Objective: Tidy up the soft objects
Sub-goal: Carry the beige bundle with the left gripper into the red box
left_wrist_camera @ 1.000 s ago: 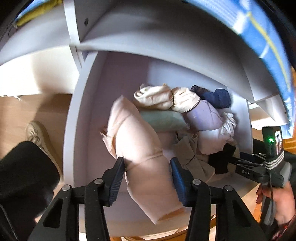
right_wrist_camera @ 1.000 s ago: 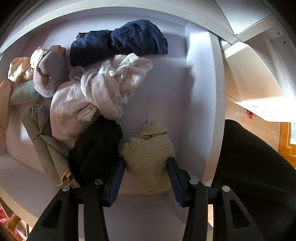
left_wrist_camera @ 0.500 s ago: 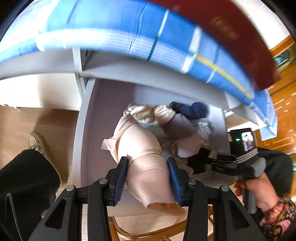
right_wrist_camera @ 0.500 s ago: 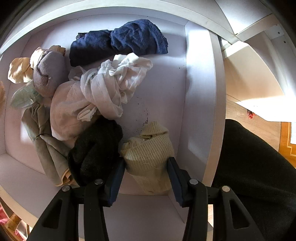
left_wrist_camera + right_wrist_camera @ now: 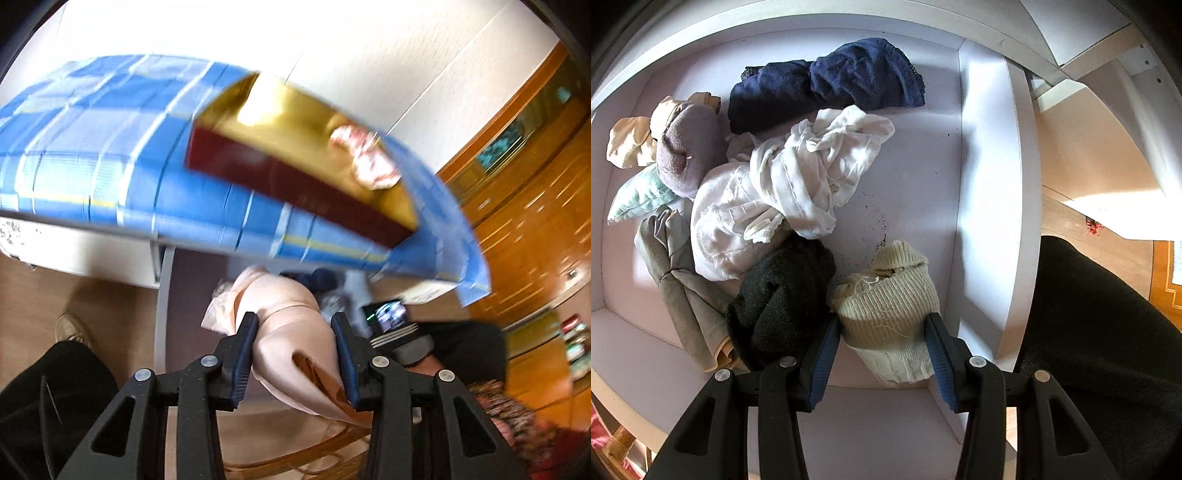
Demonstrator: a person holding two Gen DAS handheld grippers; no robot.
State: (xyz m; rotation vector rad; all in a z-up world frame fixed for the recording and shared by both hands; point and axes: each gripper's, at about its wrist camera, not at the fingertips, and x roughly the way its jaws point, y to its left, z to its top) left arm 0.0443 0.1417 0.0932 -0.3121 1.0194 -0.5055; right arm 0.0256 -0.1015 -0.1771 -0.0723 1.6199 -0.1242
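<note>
My left gripper (image 5: 293, 350) holds a pale pink cloth roll (image 5: 291, 325) lifted above the white drawer (image 5: 164, 295); its jaws are still closing, with both pads pressed into the fabric. The roll's open end hangs down toward me. In the right wrist view my right gripper (image 5: 882, 349) points straight down into the drawer (image 5: 990, 192), shut on a cream knitted sock (image 5: 890, 306). Beside the sock lie a black bundle (image 5: 779, 299), a white crumpled cloth (image 5: 798, 184) and a navy garment (image 5: 831, 85).
A blue checked cloth (image 5: 110, 177) covers the top above the drawer, with a red and gold box (image 5: 295, 147) on it. Wooden cabinets (image 5: 535, 206) stand at the right. A person's dark trouser leg (image 5: 48, 387) and shoe (image 5: 72, 328) are at the left. More rolled cloths (image 5: 683, 151) fill the drawer's left side.
My left gripper has risen out of the drawer with the pink roll, tilting up so the blue cloth and box come into view. My right gripper and the cream sock have stayed still.
</note>
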